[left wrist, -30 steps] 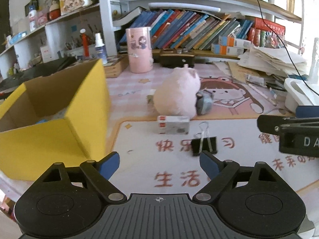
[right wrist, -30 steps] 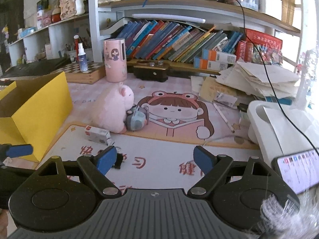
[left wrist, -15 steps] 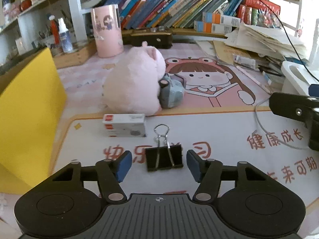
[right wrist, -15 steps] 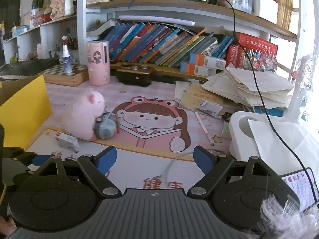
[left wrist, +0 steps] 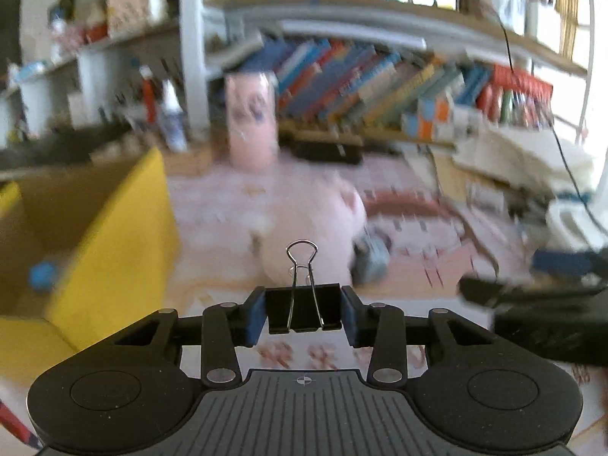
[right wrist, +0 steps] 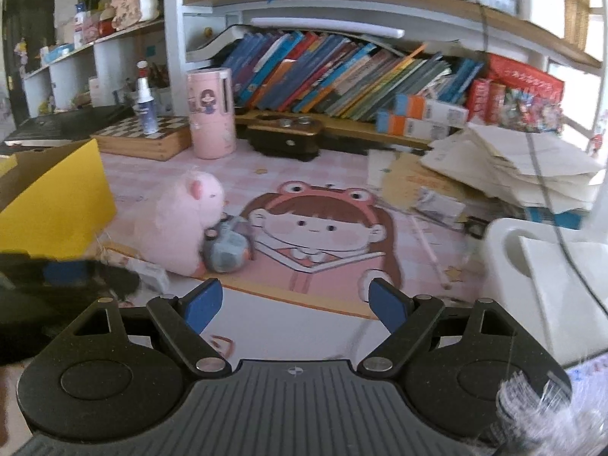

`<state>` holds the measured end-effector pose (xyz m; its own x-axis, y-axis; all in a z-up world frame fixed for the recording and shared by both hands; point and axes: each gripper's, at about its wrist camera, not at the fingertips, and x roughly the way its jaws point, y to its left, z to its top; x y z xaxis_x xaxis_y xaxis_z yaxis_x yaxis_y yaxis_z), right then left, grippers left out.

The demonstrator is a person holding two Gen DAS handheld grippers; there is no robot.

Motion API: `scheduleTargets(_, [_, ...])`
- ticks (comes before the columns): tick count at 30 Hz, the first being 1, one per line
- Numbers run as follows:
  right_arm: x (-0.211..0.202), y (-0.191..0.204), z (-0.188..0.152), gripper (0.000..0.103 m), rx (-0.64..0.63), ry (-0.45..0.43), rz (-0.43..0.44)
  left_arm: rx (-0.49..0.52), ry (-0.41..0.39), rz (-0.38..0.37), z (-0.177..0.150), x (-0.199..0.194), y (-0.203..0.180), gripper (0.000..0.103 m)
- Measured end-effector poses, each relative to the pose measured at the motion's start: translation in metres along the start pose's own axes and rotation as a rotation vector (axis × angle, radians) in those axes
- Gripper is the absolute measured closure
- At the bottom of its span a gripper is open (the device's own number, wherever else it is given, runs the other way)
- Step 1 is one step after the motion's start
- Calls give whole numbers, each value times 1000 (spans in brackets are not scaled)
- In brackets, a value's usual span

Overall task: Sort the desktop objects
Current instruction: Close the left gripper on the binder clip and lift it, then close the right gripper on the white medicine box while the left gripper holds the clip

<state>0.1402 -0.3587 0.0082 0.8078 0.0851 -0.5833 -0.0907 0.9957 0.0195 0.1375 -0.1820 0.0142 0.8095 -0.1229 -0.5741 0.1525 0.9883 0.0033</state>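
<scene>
Binder clip now off the mat and up between the left gripper's blue pads, where a second ago it lay flat ahead of wide-open jaws

The left gripper (left wrist: 303,313) is closing on the black binder clip (left wrist: 303,308), pads pressed to both sides, wire handles pointing forward; the background smears with motion. The yellow box (left wrist: 114,250) sits to its left, the pink plush toy (right wrist: 173,224) and a small grey toy (right wrist: 227,249) lie beyond on the tabletop mat (right wrist: 315,319). The right gripper (right wrist: 294,302) hangs open and empty over the mat
</scene>
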Motion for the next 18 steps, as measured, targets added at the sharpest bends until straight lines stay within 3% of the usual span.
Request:
scheduleTargets(5, [20, 17, 7, 20, -23, 30, 81, -14, -107, 79, 17, -27, 17, 64])
scheduleTargets(8, [35, 33, 8, 27, -68, 70, 149, -47, -140, 136, 22, -39, 29, 64])
scheduleTargets(13, [58, 60, 6, 29, -173, 103, 257, -91, -163, 233, 21, -56, 49, 64])
scheduleTargets(18, [83, 78, 2, 29, -253, 111, 306, -132, -157, 304, 16, -71, 63, 64])
